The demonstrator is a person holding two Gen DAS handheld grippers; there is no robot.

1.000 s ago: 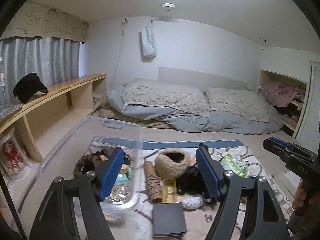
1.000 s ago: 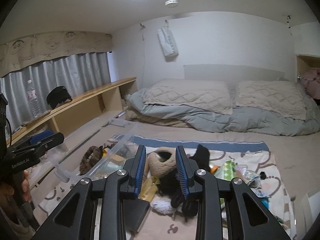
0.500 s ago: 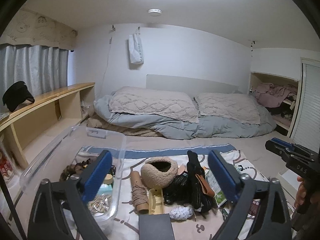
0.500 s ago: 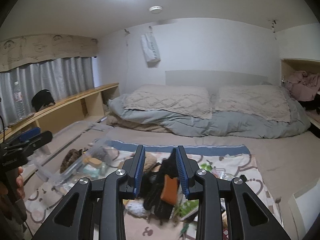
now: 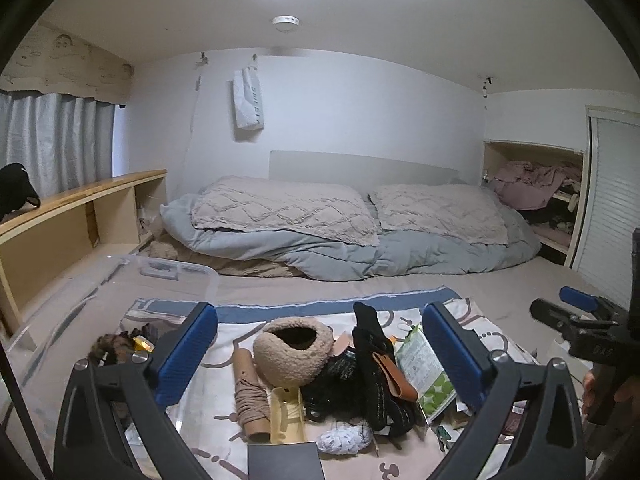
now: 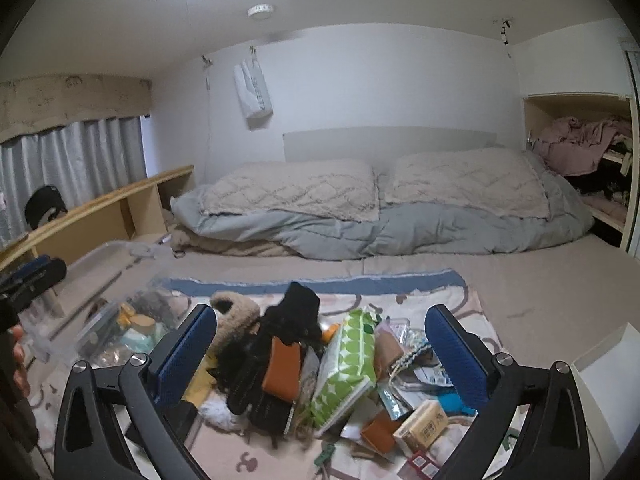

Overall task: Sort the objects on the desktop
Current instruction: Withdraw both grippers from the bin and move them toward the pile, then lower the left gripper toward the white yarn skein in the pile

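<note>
A pile of small objects lies on a patterned cloth [image 5: 472,320] on the floor: a fluffy beige pouch [image 5: 294,350], a black glove with a brown tag [image 5: 376,368], a green dotted packet [image 6: 346,364], a roll of twine [image 5: 250,396], a dark box [image 5: 284,460] and small cartons [image 6: 424,424]. My left gripper [image 5: 320,356] is open and empty above the pile. My right gripper [image 6: 320,356] is open and empty above it too, and it also shows at the right edge of the left wrist view [image 5: 576,320].
A clear plastic bin [image 5: 120,280] holding several small items stands at the left of the cloth. A wooden shelf [image 5: 80,208] runs along the left wall. A bed with grey bedding [image 5: 360,232] lies behind. A white box [image 6: 608,360] sits at the right.
My right gripper has opened from nearly shut to wide. My left gripper has opened wider. Both have drawn back and tilted, so the pile now sits between the fingers.
</note>
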